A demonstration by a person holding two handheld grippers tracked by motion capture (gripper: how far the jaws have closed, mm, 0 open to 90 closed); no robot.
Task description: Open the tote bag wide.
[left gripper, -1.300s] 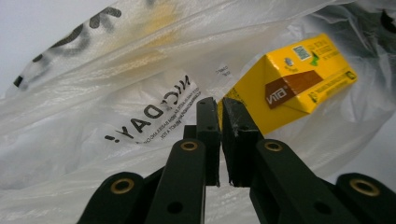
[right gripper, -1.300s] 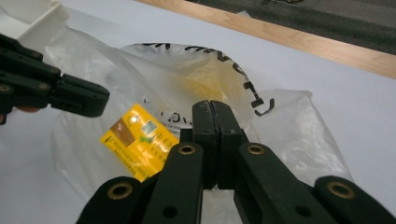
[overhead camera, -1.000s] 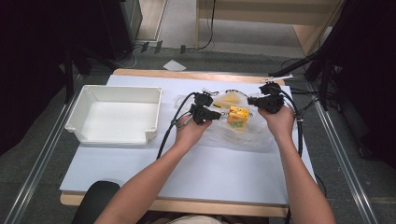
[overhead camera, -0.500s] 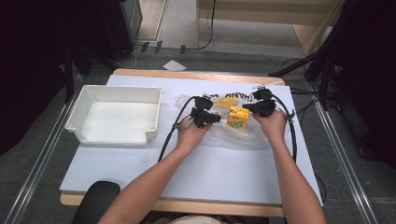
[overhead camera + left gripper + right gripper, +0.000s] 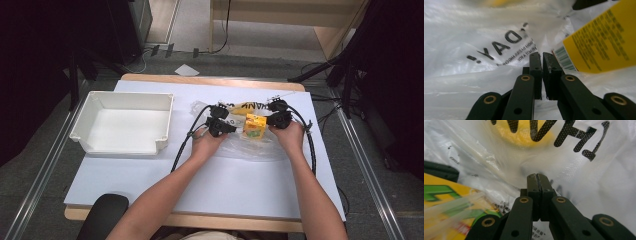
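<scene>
Translucent white plastic bag (image 5: 250,145) lies flat on the table (image 5: 150,175), right of the white bin (image 5: 122,125). A yellow carton (image 5: 254,126) sits in it, between the two tools. The left gripper (image 5: 220,126) and right gripper (image 5: 278,119) each pinch film, jaws pressed together on it. Both flank the carton closely, so parting the bag's mouth likely means drawing the hands apart sideways.
</scene>
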